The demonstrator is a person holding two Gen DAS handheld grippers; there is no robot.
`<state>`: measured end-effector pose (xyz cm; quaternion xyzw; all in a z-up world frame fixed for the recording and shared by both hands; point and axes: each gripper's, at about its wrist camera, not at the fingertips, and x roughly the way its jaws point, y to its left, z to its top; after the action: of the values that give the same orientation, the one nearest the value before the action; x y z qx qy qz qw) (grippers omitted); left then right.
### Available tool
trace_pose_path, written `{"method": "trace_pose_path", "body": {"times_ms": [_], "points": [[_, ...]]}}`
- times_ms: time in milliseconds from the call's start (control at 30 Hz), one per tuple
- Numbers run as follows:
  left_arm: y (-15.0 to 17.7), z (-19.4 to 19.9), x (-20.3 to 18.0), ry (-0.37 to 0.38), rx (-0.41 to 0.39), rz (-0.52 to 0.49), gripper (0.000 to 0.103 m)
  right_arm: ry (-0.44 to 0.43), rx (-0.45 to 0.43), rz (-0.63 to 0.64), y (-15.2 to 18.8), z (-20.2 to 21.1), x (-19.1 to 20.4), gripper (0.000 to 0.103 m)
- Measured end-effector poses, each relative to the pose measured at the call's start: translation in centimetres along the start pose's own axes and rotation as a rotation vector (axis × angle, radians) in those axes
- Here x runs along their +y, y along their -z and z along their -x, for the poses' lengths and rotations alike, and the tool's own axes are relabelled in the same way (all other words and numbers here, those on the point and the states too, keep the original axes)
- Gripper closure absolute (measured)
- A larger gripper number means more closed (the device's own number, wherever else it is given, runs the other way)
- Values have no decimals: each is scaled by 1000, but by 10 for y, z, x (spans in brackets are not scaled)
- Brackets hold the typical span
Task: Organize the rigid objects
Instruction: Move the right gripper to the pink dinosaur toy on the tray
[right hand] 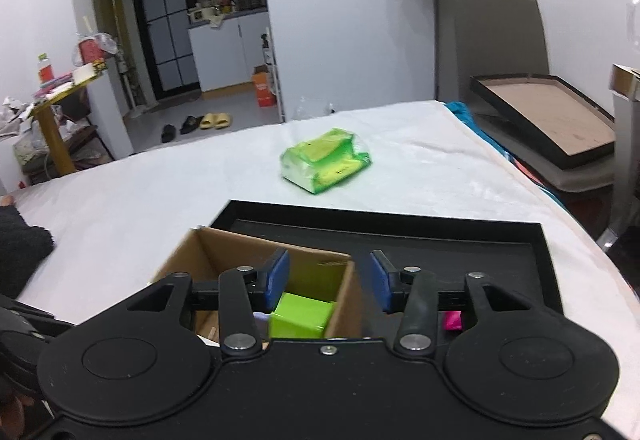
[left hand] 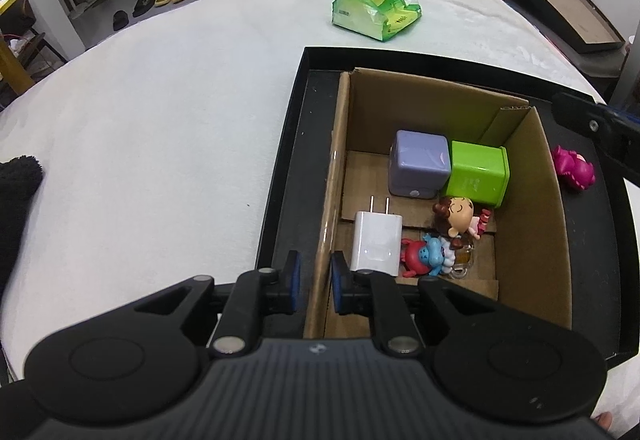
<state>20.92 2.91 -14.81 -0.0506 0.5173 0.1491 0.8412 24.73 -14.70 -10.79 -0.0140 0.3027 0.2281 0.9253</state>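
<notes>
Left wrist view: left gripper (left hand: 316, 280) clamps the cardboard box (left hand: 532, 200) by its left wall. Box sits in black tray (left hand: 288, 176) on white tabletop (left hand: 160, 120); inside are purple cube (left hand: 420, 164), green block (left hand: 478, 172), white charger (left hand: 376, 242), doll (left hand: 456, 218). Pink toy (left hand: 574, 168) lies in tray, right of box.

Right wrist view: right gripper (right hand: 329, 276) w/ jaws apart, nothing btwn, above box's right wall.

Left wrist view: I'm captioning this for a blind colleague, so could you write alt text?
The left gripper clamps the near wall of a cardboard box standing in a black tray on a white cloth. Inside lie a white charger, a purple cube, a green block and small figurines.
</notes>
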Motion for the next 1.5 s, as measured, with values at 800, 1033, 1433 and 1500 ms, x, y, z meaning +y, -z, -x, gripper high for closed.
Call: {"method": "trace_pose_path", "body": {"times_ms": [800, 1033, 1433, 1500], "points": [[-19, -2, -24, -91, 20, -16, 84, 181, 88, -90, 17, -34, -53, 33], [-30, -11, -33, -115, 17, -14, 76, 218, 125, -147, 23, -48, -80, 20], [-48, -32, -51, -181, 21, -48, 64, 249, 207, -224, 41, -76, -112, 11], [-49, -35, -53, -189, 25, -61, 64, 253, 223, -224, 44, -81, -113, 11]]}}
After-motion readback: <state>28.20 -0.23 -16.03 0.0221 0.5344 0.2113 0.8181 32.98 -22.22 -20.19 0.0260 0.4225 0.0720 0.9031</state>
